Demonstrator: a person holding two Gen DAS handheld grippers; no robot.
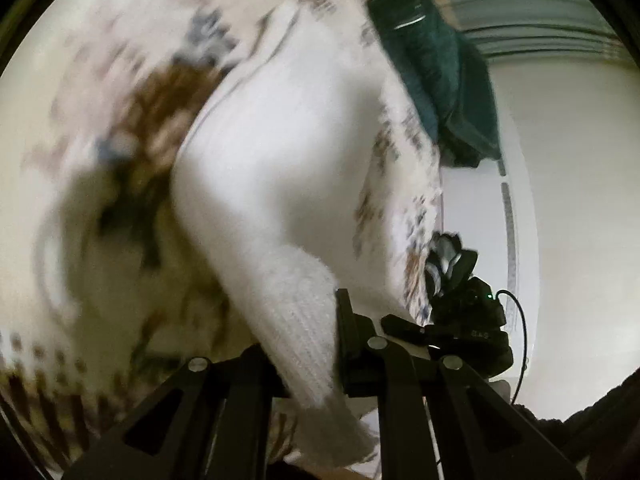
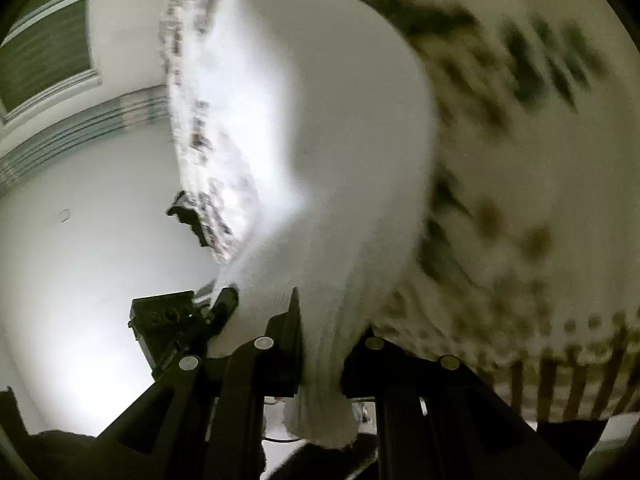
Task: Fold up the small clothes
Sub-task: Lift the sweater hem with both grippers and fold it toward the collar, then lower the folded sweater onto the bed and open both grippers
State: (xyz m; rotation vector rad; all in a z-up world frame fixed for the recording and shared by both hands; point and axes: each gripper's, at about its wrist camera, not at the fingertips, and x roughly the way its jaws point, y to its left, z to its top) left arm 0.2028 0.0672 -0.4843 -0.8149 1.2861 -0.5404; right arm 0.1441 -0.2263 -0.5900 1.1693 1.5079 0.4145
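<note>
Both tools are clamped on the same white knit sweater [image 1: 280,152] — the left tool [image 1: 316,344] pinches a ribbed cuff, and the right tool [image 2: 320,344] bites the other cuff. The sweater hangs up in the air between them, patterned body blurry, with a dark green garment [image 1: 436,60] behind it.

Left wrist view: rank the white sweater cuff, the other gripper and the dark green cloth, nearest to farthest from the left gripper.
1. White sweater cuff: clamped in the left gripper, centre.
2. Right gripper: lower right, at the sweater's edge.
3. Dark green cloth: upper right, behind the sweater.
</note>
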